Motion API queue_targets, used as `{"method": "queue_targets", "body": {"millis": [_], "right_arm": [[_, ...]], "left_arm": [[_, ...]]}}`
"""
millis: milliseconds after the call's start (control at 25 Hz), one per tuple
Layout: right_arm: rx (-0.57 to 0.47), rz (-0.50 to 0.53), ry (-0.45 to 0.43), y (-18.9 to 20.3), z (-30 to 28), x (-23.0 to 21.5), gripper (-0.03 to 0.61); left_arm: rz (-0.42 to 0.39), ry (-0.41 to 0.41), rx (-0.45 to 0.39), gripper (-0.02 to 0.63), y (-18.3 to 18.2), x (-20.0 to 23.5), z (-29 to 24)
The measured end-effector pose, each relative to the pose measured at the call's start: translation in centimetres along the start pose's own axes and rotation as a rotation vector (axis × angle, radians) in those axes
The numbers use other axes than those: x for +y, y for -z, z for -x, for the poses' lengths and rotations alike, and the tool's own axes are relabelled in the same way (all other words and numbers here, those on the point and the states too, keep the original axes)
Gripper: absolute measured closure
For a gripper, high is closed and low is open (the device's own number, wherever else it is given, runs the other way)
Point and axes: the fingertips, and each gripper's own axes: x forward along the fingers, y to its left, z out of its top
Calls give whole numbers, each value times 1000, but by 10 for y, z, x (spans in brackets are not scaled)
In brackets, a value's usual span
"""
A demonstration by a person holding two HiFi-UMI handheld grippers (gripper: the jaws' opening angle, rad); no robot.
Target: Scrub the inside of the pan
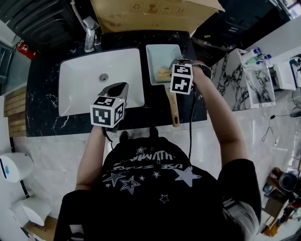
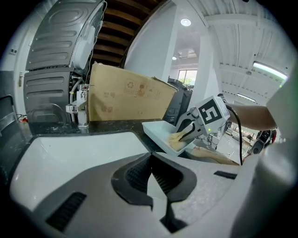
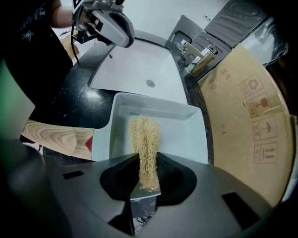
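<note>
While the pan [image 1: 157, 59] sits on the counter [image 1: 42, 117]: it is a pale, square pan just right of the white sink [image 1: 80, 80], and its wooden handle [image 1: 174, 110] points back toward the person, reaching the counter's front edge.
Right tool [image 3: 146, 160]: clenched on a tan, fibrous scrubber [image 3: 145, 139]. The scrubber sticks out past the jaws and down into the pan, with its far end seemingly on the pan floor near the middle.
Left tool [image 2: 150, 158]: jaws drawn together with nothing between them. It hangs over the front part of the sink, well apart from the pan and its handle.
Pan inside: the right gripper view shows a plain, pale floor and walls. I can make out no water, suds or obvious dirt.
Step in hand: as I judge it, the scrubbing itself, since the scrubber is inside the pan and bearing on the floor. How much of the inside is already done cannot be told.
Next move calls for: strokes of the scrubber across the floor and into the corners and up the walls. The right tool needs to be tilted so the fibres press on the pan, not the jaw tips.
Risk: nothing holds the pan, so a firm stroke could slide or turn it on the smooth counter. Bringing the left tool to the handle to steady it would likely help.
Surroundings: a faucet [image 1: 89, 35] stands behind the sink, and a cardboard box [image 1: 150, 14] stands behind the pan.
</note>
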Motion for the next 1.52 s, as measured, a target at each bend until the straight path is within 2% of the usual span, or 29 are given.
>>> {"method": "queue_targets", "body": {"millis": [440,720,1120,1520], "right_arm": [[19,17,193,8,-18,-76,495],[68,37,242,23,-32,-108,495],[95,-2,212,30,-42,-106,499],[106,-36,129,30,-31,-71,499]], "left_arm": [[27,-52,-11,606,-14,21,-6],[67,-65,14,606,-7,29,-13],[68,-54,30,606,-6,28,-19],[50,-26,34,606,-1,18,-15]]}}
